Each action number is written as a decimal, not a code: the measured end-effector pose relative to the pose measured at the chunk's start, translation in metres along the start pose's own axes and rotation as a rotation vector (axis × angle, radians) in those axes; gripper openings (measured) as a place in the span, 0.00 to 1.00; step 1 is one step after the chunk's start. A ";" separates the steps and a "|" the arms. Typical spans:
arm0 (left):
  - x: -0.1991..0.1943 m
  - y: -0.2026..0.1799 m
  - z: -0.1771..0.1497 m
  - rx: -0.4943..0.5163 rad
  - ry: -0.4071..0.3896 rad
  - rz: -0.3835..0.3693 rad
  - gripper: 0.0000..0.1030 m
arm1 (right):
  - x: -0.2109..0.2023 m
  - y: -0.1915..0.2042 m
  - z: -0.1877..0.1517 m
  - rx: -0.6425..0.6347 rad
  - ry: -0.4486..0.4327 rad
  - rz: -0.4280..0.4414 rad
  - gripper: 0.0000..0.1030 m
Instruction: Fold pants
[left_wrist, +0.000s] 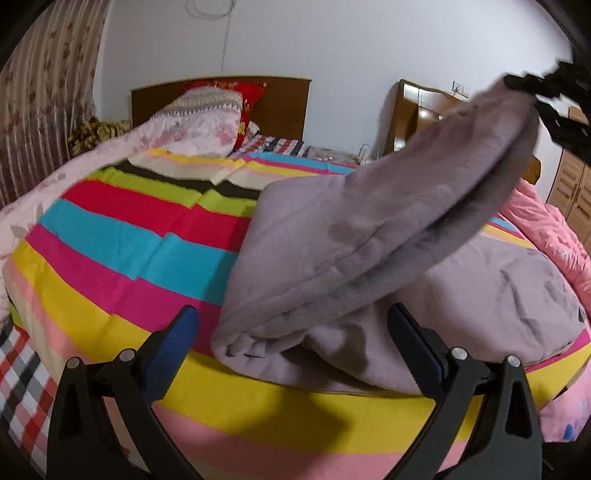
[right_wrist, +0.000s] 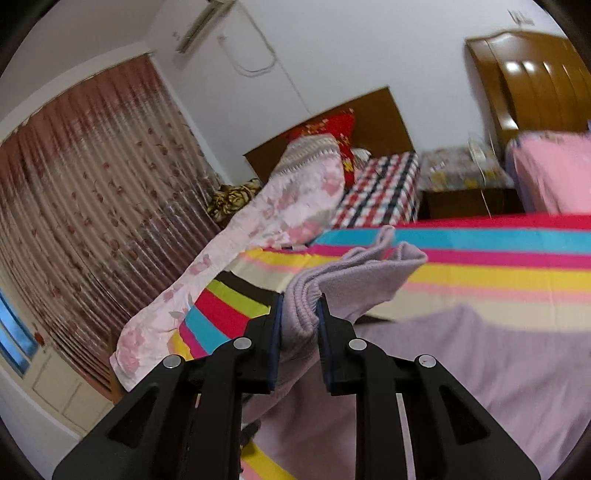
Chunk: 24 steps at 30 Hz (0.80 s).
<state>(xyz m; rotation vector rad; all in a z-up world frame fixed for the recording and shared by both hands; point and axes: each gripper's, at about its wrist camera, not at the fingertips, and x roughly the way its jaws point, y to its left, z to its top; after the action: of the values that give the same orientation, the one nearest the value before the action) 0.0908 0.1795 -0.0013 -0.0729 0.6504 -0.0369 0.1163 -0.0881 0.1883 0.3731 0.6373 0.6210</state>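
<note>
Lavender pants lie on a striped bedsheet. In the left wrist view one end of them is lifted up to the right, where my right gripper shows as a blurred black shape gripping it. In the right wrist view my right gripper is shut on a bunched ribbed edge of the pants, with the rest hanging down to the bed. My left gripper stands open low over the near folded edge of the pants, and its pads do not touch the cloth.
A pink floral quilt and pillows pile up against the wooden headboard. Another pink quilt lies at the right side of the bed. A wooden wardrobe, a nightstand and a curtain stand around the bed.
</note>
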 end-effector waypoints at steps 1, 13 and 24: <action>0.000 0.001 0.001 0.010 0.000 0.056 0.98 | -0.002 0.001 0.000 -0.003 -0.007 0.008 0.19; 0.015 0.059 -0.012 0.031 0.030 0.335 0.99 | 0.025 -0.090 -0.108 0.164 0.152 -0.113 0.03; 0.011 0.054 -0.016 0.039 -0.003 0.352 0.98 | 0.007 -0.102 -0.165 0.165 0.300 -0.120 0.55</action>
<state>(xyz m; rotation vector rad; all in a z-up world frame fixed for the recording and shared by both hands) 0.0903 0.2318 -0.0246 0.0797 0.6520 0.2897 0.0568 -0.1386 0.0106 0.3959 0.9946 0.5151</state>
